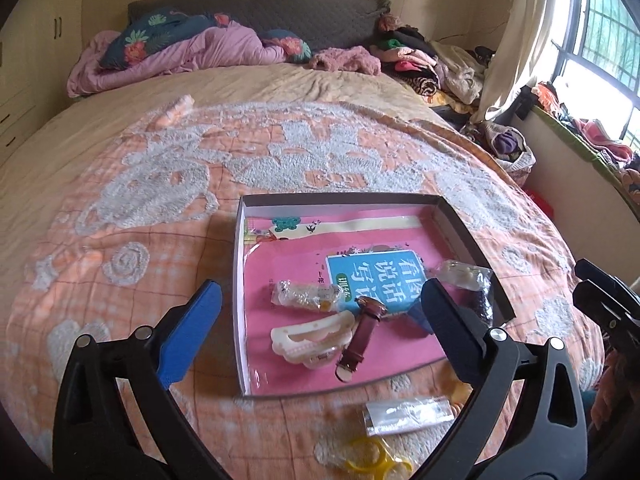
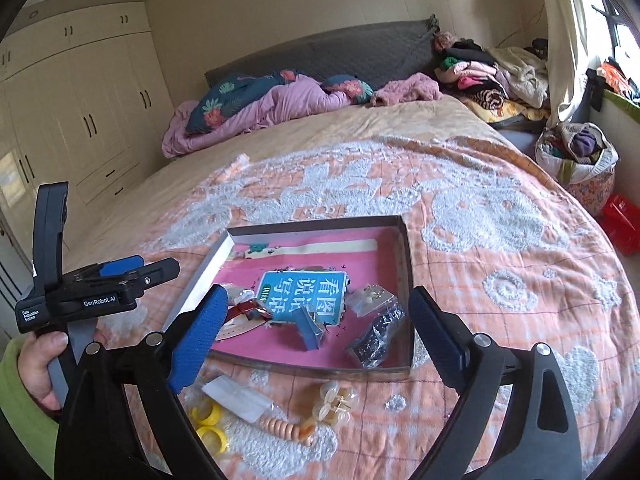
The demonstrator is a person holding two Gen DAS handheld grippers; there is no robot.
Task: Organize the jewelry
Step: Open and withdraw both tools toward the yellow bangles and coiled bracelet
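A shallow box [image 1: 239, 280] [image 2: 404, 264] with a pink book inside lies on the bed. In it are a brown-strap watch [image 1: 362, 330] [image 2: 244, 312], a white hair claw [image 1: 310, 338], a clear packet of jewelry [image 1: 306, 294], a packet of earrings [image 1: 464, 274] [image 2: 370, 298] and a dark bagged item [image 2: 378, 338]. In front of the box lie yellow rings [image 1: 370, 460] [image 2: 208, 420], a clear packet [image 1: 408, 414] [image 2: 238, 398] and a peach spiral hair tie with clear beads [image 2: 316, 412]. My left gripper [image 1: 320, 320] [image 2: 120, 272] is open and empty over the box. My right gripper [image 2: 316, 332] is open and empty above the box's near edge.
The bed has an orange and white patterned quilt [image 2: 500, 240]. Pillows and a purple blanket [image 1: 180, 52] lie at the headboard. Piled clothes [image 2: 488, 76] sit far right. A cloth bag [image 2: 576, 160] and a red bin [image 2: 622, 220] stand beside the bed. Wardrobes [image 2: 80, 112] line the left wall.
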